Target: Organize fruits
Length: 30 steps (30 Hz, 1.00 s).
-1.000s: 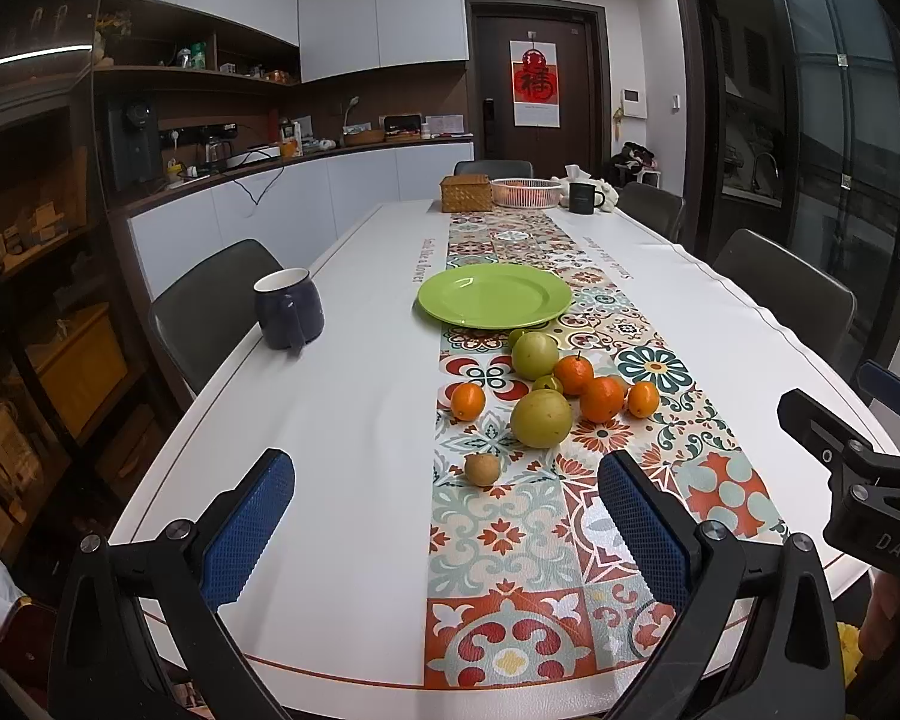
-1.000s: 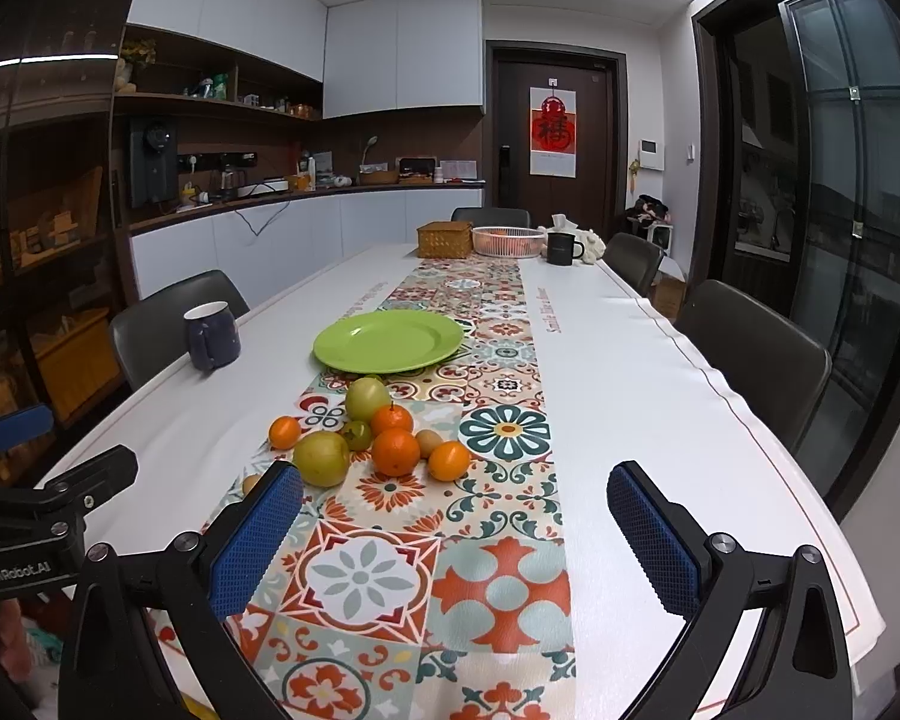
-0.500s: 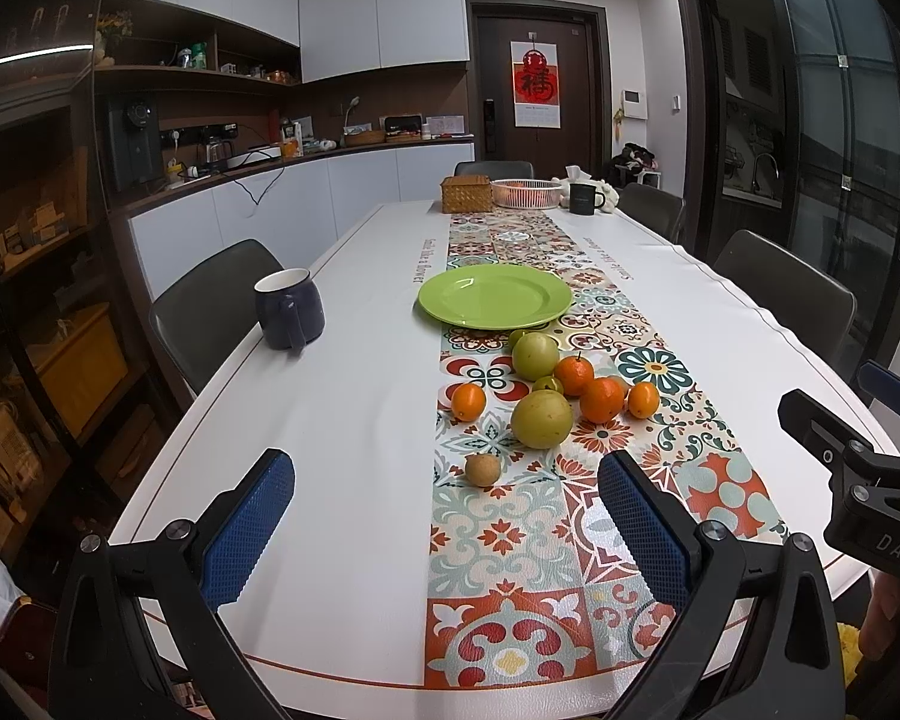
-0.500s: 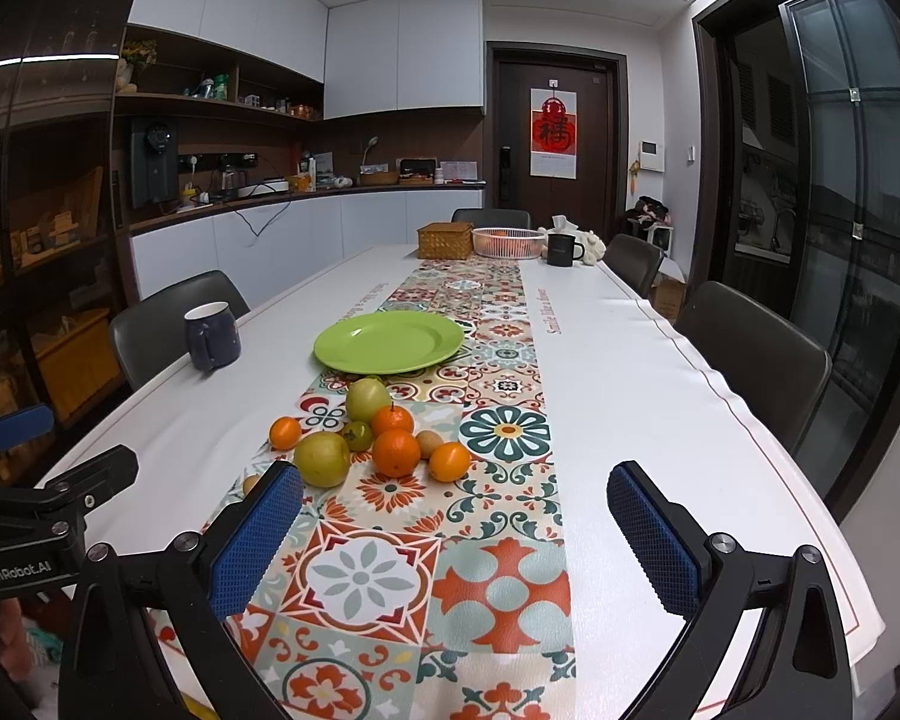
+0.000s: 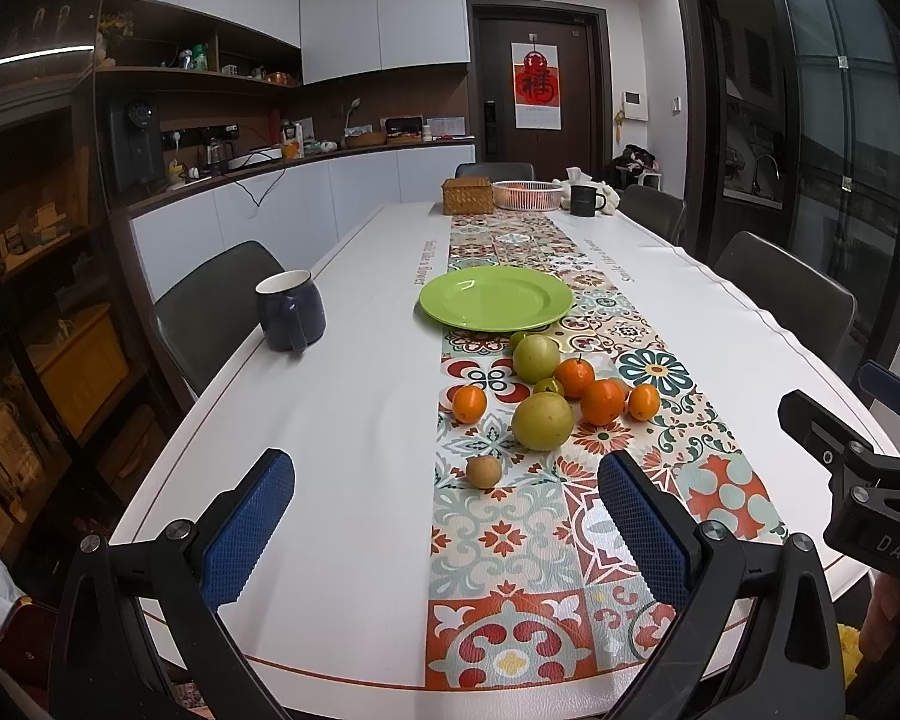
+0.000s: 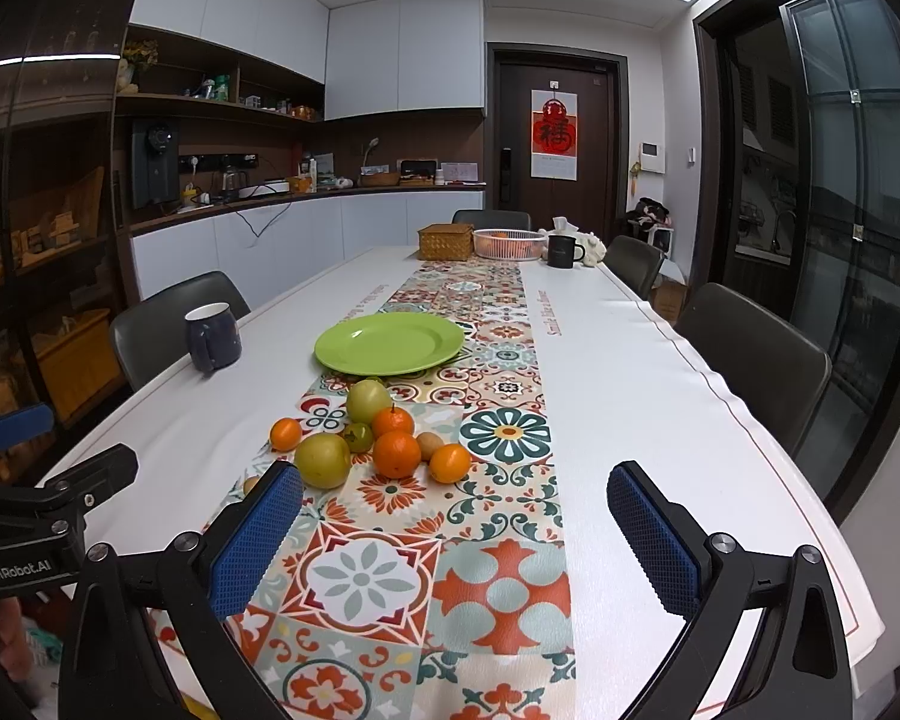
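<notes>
A cluster of fruit lies on the patterned runner: several oranges [image 5: 601, 401], two yellow-green pears [image 5: 542, 420], a small green fruit [image 5: 548, 387] and a small brown fruit [image 5: 483, 471]. The cluster shows in the right wrist view too, with an orange [image 6: 396, 453] and a pear [image 6: 323, 460]. An empty green plate [image 5: 496, 297] sits just behind the fruit and shows in the right wrist view [image 6: 389, 342]. My left gripper [image 5: 444, 534] is open and empty, held near the table's front edge. My right gripper [image 6: 453, 546] is open and empty, right of the left one.
A dark blue mug [image 5: 289, 310] stands at the table's left side. A wicker box [image 5: 467, 195], a white basket [image 5: 526, 194] and a black mug [image 5: 584, 200] stand at the far end. Chairs [image 5: 786, 294] line both sides of the table.
</notes>
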Each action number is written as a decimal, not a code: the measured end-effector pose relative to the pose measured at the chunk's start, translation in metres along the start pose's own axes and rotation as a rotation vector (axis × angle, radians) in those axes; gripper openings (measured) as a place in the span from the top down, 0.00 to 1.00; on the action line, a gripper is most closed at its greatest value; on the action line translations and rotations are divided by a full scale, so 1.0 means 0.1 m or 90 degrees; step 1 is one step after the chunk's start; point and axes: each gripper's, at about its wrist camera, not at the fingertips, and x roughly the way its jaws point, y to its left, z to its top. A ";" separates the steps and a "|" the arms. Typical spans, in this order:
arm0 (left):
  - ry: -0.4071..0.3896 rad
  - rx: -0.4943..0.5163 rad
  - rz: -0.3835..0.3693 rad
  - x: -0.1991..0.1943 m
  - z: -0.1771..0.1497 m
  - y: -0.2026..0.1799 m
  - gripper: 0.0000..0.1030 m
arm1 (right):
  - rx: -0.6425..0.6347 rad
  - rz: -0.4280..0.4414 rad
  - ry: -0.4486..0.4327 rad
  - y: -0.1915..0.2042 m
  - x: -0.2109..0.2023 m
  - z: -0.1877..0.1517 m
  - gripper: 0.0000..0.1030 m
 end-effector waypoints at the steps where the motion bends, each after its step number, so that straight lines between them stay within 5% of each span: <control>1: 0.000 0.000 0.000 0.00 0.00 0.00 0.00 | 0.000 0.000 0.000 -0.01 0.01 0.00 0.01; 30: -0.001 0.000 0.001 0.00 0.00 0.00 0.00 | -0.001 0.001 0.000 -0.02 0.03 0.00 0.01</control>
